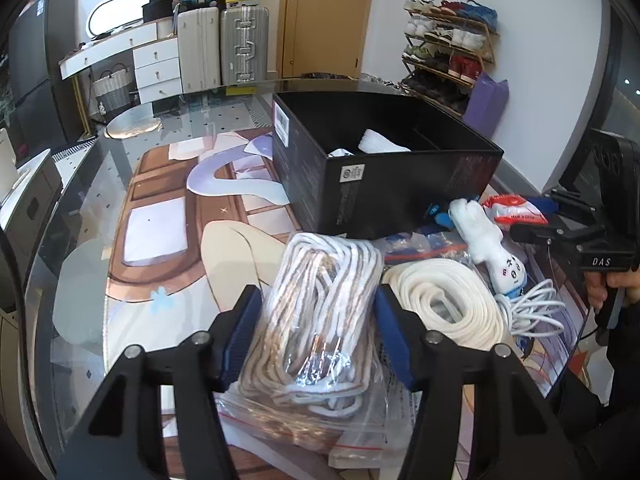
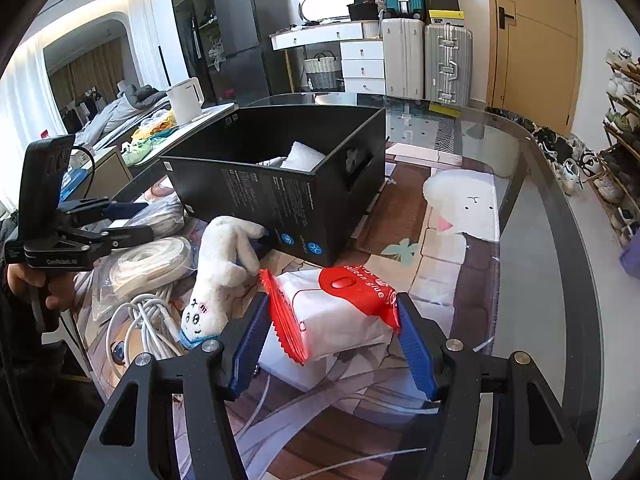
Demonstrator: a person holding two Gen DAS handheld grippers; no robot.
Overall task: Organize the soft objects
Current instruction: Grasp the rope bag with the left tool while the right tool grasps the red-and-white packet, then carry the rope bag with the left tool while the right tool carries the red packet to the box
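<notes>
My left gripper (image 1: 316, 332) is open, its blue pads on either side of a clear zip bag of brown and white rope (image 1: 316, 316) lying on the table. My right gripper (image 2: 332, 340) is open around a red and white balloon glue packet (image 2: 340, 308); whether the pads touch it I cannot tell. A white plush toy (image 2: 224, 268) lies left of the packet, against the black box (image 2: 280, 196). The box holds white soft items (image 2: 302, 156). A white rope coil (image 1: 444, 304) and a white cable (image 1: 536, 312) lie beside the plush toy (image 1: 488, 240).
The table is glass over a printed mat (image 1: 168, 216). Its curved edge (image 2: 560, 208) runs on the right. A shoe rack (image 1: 448, 48) and suitcases (image 1: 224, 44) stand beyond. A side counter with a white kettle (image 2: 184, 100) is at the left.
</notes>
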